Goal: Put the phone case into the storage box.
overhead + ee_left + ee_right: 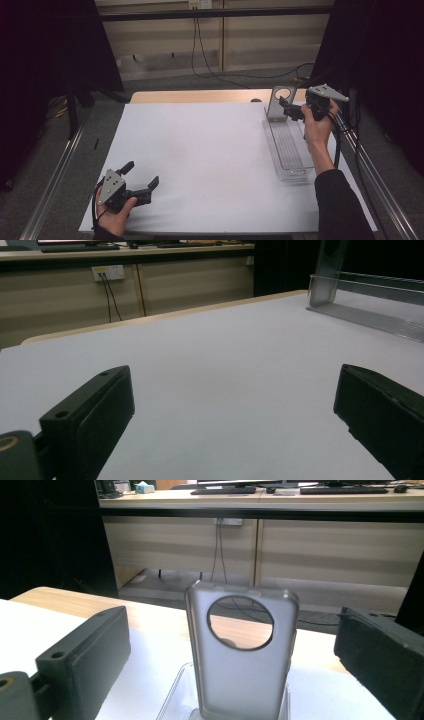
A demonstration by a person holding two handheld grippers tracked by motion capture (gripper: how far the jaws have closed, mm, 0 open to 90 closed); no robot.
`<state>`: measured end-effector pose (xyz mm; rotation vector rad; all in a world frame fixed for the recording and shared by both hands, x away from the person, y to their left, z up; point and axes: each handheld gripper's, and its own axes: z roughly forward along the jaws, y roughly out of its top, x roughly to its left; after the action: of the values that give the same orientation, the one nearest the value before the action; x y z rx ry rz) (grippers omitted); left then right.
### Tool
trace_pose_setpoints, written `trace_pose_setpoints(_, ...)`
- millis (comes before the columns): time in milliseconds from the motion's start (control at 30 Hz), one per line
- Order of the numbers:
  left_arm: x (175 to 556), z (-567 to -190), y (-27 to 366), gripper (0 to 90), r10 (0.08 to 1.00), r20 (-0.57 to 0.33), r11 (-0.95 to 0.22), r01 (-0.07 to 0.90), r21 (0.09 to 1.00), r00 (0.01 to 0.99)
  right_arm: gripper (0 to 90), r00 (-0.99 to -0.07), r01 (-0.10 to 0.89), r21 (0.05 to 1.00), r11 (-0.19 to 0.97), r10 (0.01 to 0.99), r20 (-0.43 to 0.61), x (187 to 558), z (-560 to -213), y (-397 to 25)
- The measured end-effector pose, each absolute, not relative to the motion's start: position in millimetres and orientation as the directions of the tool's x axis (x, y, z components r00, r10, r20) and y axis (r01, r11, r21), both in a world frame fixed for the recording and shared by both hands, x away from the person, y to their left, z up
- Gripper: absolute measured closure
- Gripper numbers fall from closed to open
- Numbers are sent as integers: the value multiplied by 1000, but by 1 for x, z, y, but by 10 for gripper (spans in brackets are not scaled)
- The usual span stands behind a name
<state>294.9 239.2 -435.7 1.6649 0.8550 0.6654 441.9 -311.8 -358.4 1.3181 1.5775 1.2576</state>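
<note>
At the near left corner of the white sheet-covered table (200, 160), the person's left hand (112, 217) holds the left gripper (142, 179) low over the surface, its two black jaws spread wide apart with nothing between them; in the left gripper view those jaws frame a bare stretch of white tabletop, and the clear tray shows far off at the upper right. The middle of the table lies bare. Toward the right edge sits a long clear plastic tray (292, 172), running from near the person to the far side of the table, its ribbed floor visible through its walls. At the tray's far end stands a translucent grey phone case with a large round camera cutout (278, 102), upright and set in the end of the tray. The right hand (316, 127), its forearm in a dark sleeve (340, 205), holds the right gripper (286, 108) just beside that case, at the case's right edge. In the right gripper view the jaws stand well apart, one on either side of the upright case (240, 665), with open space between each jaw and the case, so neither jaw touches it.
</note>
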Motion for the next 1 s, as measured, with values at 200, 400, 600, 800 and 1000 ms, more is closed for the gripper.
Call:
trace_pose_setpoints(200,294,-435,240,28,815,-1,-138,197,971,579,11,-246,271,963,9,967,60,435,-366,-310)
trace_pose_setpoints(400,294,-434,241,28,816,-3,-130,189,973,579,11,-265,262,965,32,964,40,425,-370,-311)
trace_pose_setpoints(600,294,-434,242,28,817,-18,-112,190,975,576,11,-275,254,967,7,959,65,415,-374,-313)
trace_pose_setpoints(800,294,-434,242,27,818,-24,-106,192,976,575,11,-298,241,970,-4,951,78,405,-377,-313)
trace_pose_setpoints(1000,294,-434,241,27,817,-25,-108,195,975,576,12,-320,234,972,2,944,75,394,-374,-314)
